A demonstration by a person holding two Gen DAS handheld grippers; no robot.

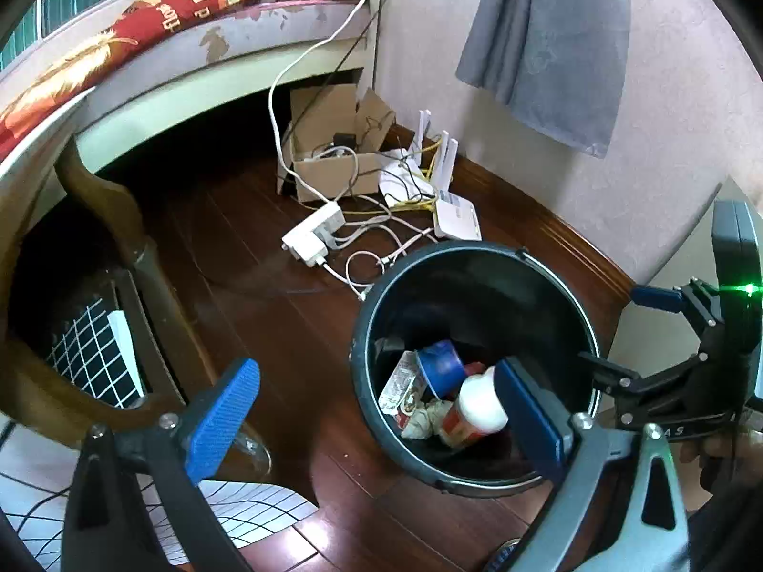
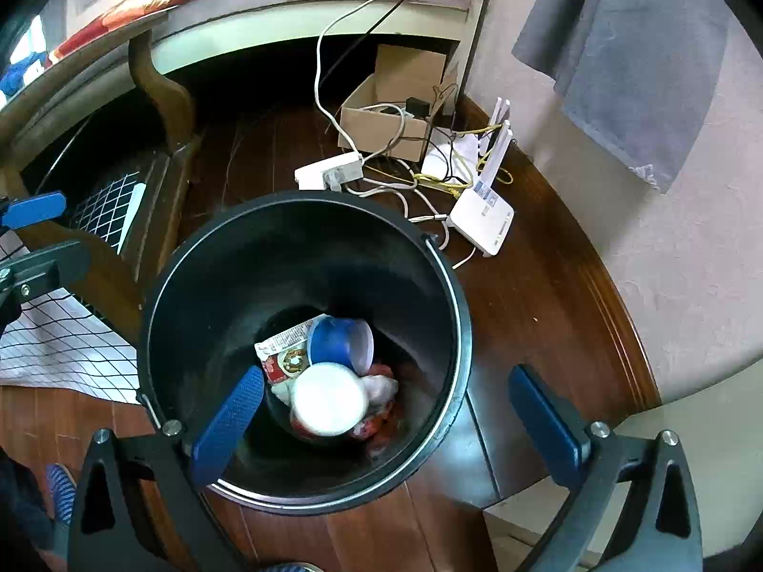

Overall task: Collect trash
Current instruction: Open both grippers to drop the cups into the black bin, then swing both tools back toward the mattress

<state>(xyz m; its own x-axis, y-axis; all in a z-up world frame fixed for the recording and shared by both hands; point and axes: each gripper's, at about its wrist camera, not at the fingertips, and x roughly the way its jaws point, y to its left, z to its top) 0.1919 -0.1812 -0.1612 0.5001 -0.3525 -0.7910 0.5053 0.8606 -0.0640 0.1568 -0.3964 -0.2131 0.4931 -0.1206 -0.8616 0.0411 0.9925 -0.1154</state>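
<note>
Trash lies at the bottom of the black bin (image 2: 305, 257): a blue cup (image 2: 341, 341), a printed wrapper (image 2: 281, 350), crumpled paper, and a white-capped bottle (image 2: 328, 398) on top. Right gripper (image 2: 386, 424) hovers over the bin's near rim, jaws wide and empty, with the bottle below and between them. Left gripper (image 1: 376, 422) spreads equally wide, empty, one blue pad above the bin's near edge, the other over the wooden floor (image 1: 286, 324).

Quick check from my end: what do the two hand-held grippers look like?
Both match: the left hand-held gripper and right hand-held gripper have black angular frames with silver bolts and flat blue ribbed pads. A green light glows on the right unit's body.
</note>
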